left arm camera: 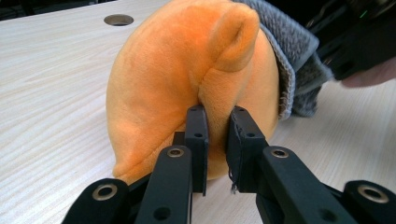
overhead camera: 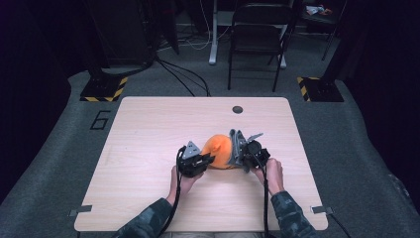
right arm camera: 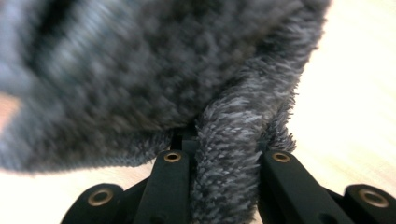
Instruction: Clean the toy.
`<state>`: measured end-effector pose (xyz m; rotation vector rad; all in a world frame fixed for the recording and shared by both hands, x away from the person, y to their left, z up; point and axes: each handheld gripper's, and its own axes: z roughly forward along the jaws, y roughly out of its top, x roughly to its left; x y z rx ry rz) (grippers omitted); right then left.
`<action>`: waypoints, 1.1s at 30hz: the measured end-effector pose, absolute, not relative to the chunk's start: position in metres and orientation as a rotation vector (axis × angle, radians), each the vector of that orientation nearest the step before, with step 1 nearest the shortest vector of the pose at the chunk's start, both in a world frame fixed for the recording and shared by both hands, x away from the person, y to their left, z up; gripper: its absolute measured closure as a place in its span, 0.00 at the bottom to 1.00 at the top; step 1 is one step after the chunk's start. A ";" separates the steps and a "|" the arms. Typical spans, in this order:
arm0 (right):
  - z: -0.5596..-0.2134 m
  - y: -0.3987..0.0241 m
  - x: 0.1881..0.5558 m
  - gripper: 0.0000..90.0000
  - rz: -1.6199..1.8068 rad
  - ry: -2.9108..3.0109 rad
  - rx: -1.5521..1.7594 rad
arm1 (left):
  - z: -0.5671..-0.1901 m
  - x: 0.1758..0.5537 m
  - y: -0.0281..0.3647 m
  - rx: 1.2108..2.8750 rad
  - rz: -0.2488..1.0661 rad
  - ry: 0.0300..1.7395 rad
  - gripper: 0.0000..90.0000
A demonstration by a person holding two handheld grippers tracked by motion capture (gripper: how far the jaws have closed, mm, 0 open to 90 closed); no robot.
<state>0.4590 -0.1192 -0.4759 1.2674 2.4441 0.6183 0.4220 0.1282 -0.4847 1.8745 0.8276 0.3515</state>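
On table (overhead camera: 148, 129): left gripper (left arm camera: 217, 135) jaws pinch orange plush (left arm camera: 177, 79); right gripper (right arm camera: 224, 154) jaws clamp grey fleece (right arm camera: 163, 70); chair (overhead camera: 257, 34) beyond.

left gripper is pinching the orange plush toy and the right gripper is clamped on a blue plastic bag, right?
Not quite. The left gripper does pinch the orange plush toy, but the right gripper is clamped on a grey fuzzy cloth, not a blue plastic bag. The right gripper view shows the grey pile bunched between its jaws.
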 end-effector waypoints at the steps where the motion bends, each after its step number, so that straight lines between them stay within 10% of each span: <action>1: -0.481 -0.120 0.461 0.86 0.595 2.450 1.271 | -0.485 0.422 0.128 1.875 0.352 0.829 0.88; 18: -0.433 -0.122 0.452 0.86 0.908 2.412 1.184 | -0.486 0.424 0.131 1.859 0.360 0.845 0.86; 28: -0.450 -0.118 0.459 0.87 0.880 2.404 1.203 | -0.488 0.415 0.125 1.955 0.501 0.820 0.42; 33: -0.450 -0.116 0.458 0.87 0.867 2.408 1.221 | -0.495 0.416 0.113 1.977 0.592 0.809 0.50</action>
